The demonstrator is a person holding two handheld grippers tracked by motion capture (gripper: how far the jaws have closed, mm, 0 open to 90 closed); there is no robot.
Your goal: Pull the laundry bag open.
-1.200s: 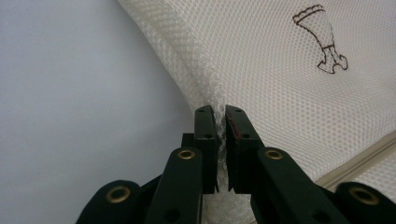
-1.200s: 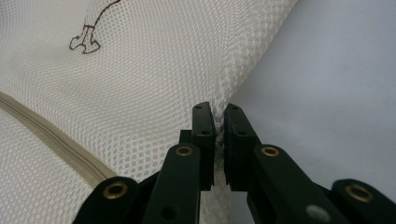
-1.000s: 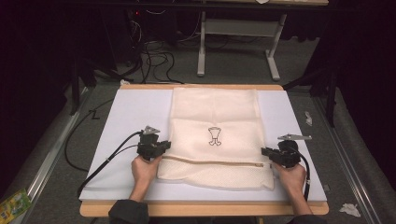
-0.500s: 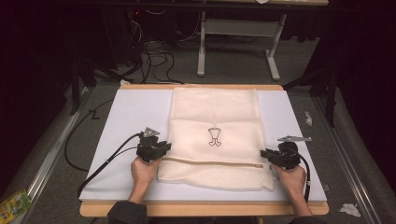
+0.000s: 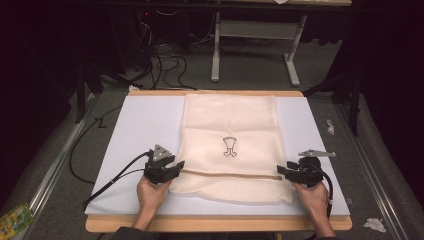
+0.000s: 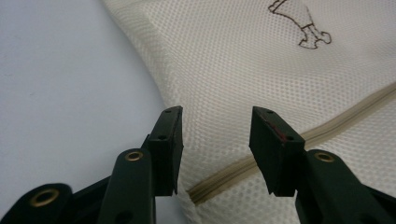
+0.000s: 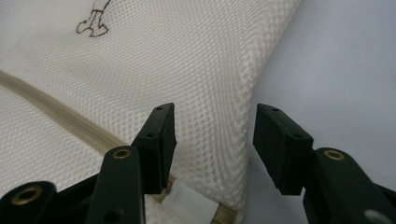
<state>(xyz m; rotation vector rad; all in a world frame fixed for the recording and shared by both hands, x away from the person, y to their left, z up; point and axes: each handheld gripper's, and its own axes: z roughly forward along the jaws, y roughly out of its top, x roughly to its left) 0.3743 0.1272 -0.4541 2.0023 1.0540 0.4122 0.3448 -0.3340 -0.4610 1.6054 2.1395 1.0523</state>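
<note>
A cream mesh laundry bag [image 5: 230,125] lies flat on the white board, with a small brown emblem [image 5: 229,146] at its middle and a tan zipper [image 5: 230,174] across its near part. My left gripper [image 5: 178,164] is open at the bag's left edge by the zipper's end. In the left gripper view the left gripper [image 6: 215,114] straddles the mesh edge [image 6: 154,74] just above the zipper [image 6: 243,170]. My right gripper [image 5: 280,170] is open at the bag's right edge. In the right gripper view the right gripper [image 7: 215,112] spans that edge of the bag [image 7: 187,56], near a white tag [image 7: 184,205].
The white board [image 5: 135,130] rests on a wooden table [image 5: 215,223] whose front edge is close to the hands. Black cables [image 5: 112,177] trail left from the left gripper. A metal stand [image 5: 255,30] and floor cables lie beyond the table. Scraps of paper [image 5: 330,126] sit right.
Both grippers have shifted slightly, staying at the two ends of the zipper line. The bag has not visibly moved.
</note>
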